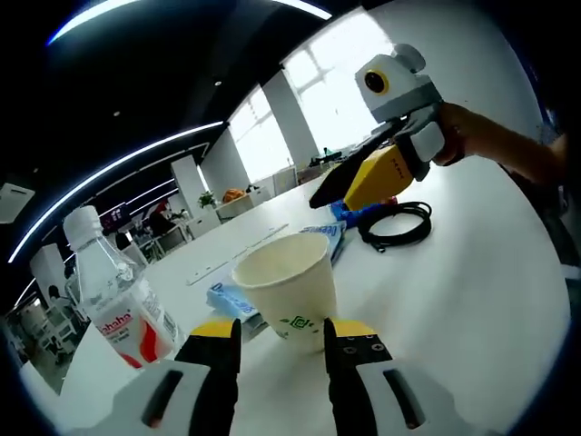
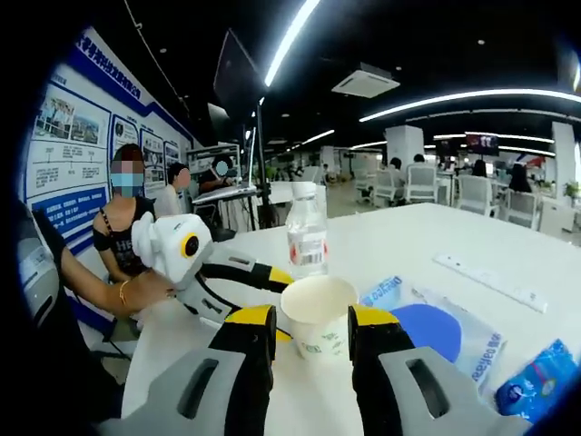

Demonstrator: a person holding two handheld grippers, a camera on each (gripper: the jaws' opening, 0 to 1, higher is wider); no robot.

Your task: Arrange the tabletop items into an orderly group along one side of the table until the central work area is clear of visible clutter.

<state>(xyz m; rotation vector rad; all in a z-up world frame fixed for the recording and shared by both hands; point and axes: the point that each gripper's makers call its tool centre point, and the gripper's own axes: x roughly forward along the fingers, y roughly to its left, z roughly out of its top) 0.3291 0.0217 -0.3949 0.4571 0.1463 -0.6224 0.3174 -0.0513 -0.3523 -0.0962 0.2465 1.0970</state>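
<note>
A white paper cup [image 1: 290,291] stands upright on the white table [image 1: 472,309], its base between the tips of my left gripper [image 1: 283,332]. The jaws are open on either side of it, and I cannot tell if they touch it. In the right gripper view the cup [image 2: 318,313] shows through the gap of my open right gripper [image 2: 313,320], with the left gripper [image 2: 259,295] reaching it from the left. The right gripper [image 1: 320,196] hovers well beyond the cup, above a blue packet. A clear water bottle [image 1: 113,300] with a red label stands left of the cup.
A coiled black cable [image 1: 399,227] lies under the right gripper. Blue packets [image 1: 231,302] [image 2: 427,329] [image 2: 545,377] lie around the cup, and a white ruler [image 2: 490,272] lies farther out. A seated person [image 2: 123,236] is at the table's edge. Bare tabletop spreads on the right of the left gripper view.
</note>
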